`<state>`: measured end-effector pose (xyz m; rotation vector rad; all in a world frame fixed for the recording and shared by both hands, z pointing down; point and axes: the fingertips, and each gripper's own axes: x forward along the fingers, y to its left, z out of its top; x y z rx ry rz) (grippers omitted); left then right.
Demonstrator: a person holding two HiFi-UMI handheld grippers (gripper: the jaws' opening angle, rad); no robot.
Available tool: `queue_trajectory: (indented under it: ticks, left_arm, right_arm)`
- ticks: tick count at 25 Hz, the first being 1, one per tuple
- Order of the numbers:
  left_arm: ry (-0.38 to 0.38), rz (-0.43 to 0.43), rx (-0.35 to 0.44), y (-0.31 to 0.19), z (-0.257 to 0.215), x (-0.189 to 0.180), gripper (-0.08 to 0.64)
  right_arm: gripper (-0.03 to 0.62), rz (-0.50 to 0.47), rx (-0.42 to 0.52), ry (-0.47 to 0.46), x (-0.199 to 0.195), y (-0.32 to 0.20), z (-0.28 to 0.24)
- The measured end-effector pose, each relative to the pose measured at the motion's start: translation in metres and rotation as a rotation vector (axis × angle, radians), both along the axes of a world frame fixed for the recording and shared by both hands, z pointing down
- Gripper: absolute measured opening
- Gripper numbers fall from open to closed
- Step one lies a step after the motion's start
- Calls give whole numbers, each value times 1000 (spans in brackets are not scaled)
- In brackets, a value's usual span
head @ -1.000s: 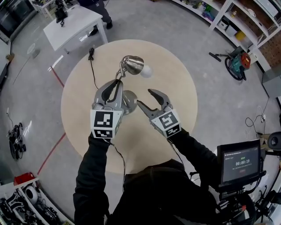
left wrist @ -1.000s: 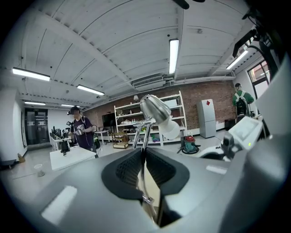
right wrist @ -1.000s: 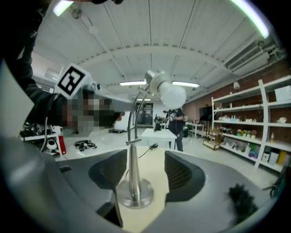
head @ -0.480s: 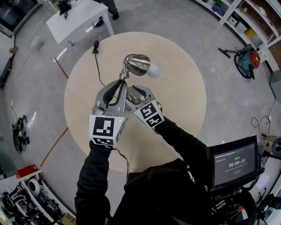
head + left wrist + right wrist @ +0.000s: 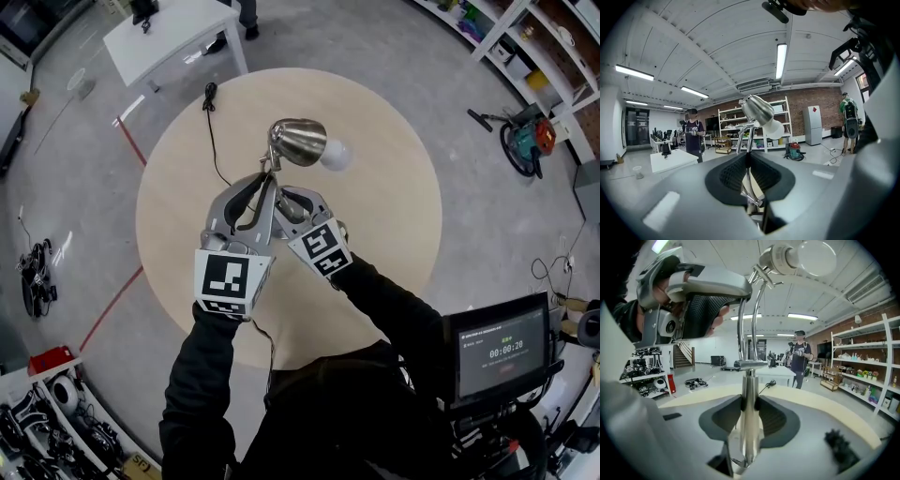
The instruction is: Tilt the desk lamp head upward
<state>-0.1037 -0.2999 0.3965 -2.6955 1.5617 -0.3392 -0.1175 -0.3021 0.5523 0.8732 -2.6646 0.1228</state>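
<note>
A chrome desk lamp stands on the round wooden table (image 5: 394,216), its head (image 5: 300,141) and white bulb (image 5: 336,155) pointing right. My left gripper (image 5: 265,183) is shut on the lamp's thin upper arm (image 5: 748,140), its jaws closing a little tighter; the head (image 5: 758,108) rises above them. My right gripper (image 5: 281,202) is closing its jaws on the lamp's thick lower post (image 5: 750,399), and the pads touch both of its sides. The bulb (image 5: 815,258) hangs overhead there. Both grippers hide the lamp's base in the head view.
The lamp's black cord (image 5: 214,141) trails to the table's far left edge. A white side table (image 5: 173,37) stands beyond it. A timer screen (image 5: 502,352) sits at my right. A vacuum (image 5: 525,141) and shelves lie far right. A person (image 5: 799,357) stands further off.
My right gripper has swung left from beside the lamp, where it stood open, and has closed round the lower post. The left gripper has kept its hold on the arm.
</note>
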Motion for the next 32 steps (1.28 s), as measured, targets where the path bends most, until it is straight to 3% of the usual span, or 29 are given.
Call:
queue_trajectory:
  ticks: [7,32]
  left_arm:
    - [64,-33,-17,0,2,-13,32]
    - [144,-70,-21,0,17,-32,35]
  right_arm:
    - [124,4,-10,-3,2,-3,0]
    - [124,-17,-16,18,5,-7,7]
